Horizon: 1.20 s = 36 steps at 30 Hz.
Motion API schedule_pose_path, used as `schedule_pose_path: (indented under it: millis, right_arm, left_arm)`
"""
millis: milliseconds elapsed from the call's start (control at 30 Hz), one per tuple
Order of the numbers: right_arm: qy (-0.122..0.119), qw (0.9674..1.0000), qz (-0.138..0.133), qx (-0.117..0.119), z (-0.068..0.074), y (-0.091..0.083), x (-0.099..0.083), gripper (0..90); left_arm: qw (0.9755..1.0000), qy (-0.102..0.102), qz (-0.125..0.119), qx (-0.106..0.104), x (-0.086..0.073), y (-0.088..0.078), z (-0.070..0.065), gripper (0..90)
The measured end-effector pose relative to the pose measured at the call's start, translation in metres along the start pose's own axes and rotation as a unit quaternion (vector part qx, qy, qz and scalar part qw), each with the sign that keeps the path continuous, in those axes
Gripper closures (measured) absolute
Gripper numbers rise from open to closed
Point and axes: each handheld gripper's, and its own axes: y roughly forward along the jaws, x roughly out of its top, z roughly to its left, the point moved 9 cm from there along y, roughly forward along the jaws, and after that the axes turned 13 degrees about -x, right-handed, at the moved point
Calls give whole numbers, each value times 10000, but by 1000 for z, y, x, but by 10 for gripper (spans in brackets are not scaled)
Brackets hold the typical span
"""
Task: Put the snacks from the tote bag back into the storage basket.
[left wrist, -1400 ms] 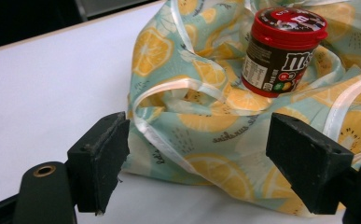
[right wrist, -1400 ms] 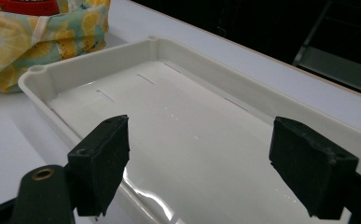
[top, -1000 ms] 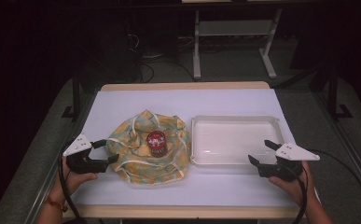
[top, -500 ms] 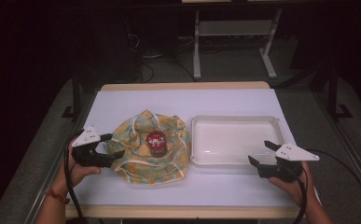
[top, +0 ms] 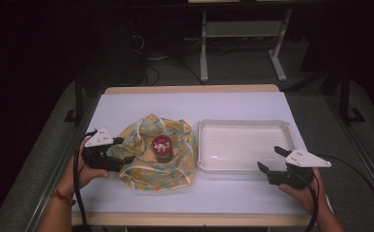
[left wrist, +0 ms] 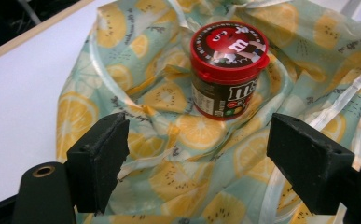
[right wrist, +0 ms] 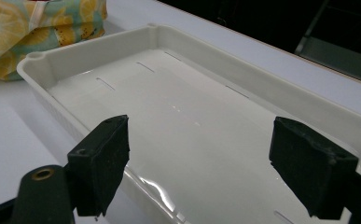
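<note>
A small candy jar (top: pixel 162 148) (left wrist: pixel 227 70) with a red lid stands upright on a crumpled lemon-print cloth bag (top: pixel 155 154) (left wrist: pixel 178 154) left of centre. My left gripper (top: pixel 124 150) (left wrist: pixel 199 161) is open, its jaws over the bag's left edge, pointing at the jar a short way off. An empty white tray (top: pixel 245 145) (right wrist: pixel 206 116) lies to the right of the bag. My right gripper (top: pixel 270 159) (right wrist: pixel 199 161) is open at the tray's near right corner, jaws empty and aimed across the tray.
The white table top (top: pixel 184 104) has a wooden far edge (top: pixel 189 89). Beyond it stand a metal stand (top: pixel 240 38) and cables on a dark floor. A corner of the bag (right wrist: pixel 43 28) lies past the tray's far end.
My left gripper has moved right and forward, from beside the bag to over its left edge, closer to the jar. The right gripper has stayed still.
</note>
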Motion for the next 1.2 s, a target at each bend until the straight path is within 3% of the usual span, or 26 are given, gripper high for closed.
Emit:
schedule_pose_path:
  millis: [200, 400, 567, 733, 900, 1200]
  right_arm:
    - [1, 10000, 23, 5, 0, 0, -1, 196]
    - [-5, 10000, 32, 10, 0, 1, -2, 196]
    - [-14, 10000, 45, 13, 0, 1, -3, 197]
    - [-11, 10000, 59, 8, 0, 1, -3, 197]
    - [-10, 10000, 63, 4, 0, 1, -4, 198]
    - [-12, 10000, 71, -12, 0, 0, -5, 199]
  left_arm:
    - [9999, 126, 75, -45, 11, 8, 0, 203]
    - [9989, 229, 266, -300, 19, 23, -3, 191]
    - [9978, 335, 459, -348, 25, 36, -2, 190]
    - [9971, 336, 486, -469, 31, 47, -1, 190]
    - [9952, 400, 622, -639, 34, 58, -3, 190]
    - [9922, 462, 893, -732, 38, 73, -1, 175]
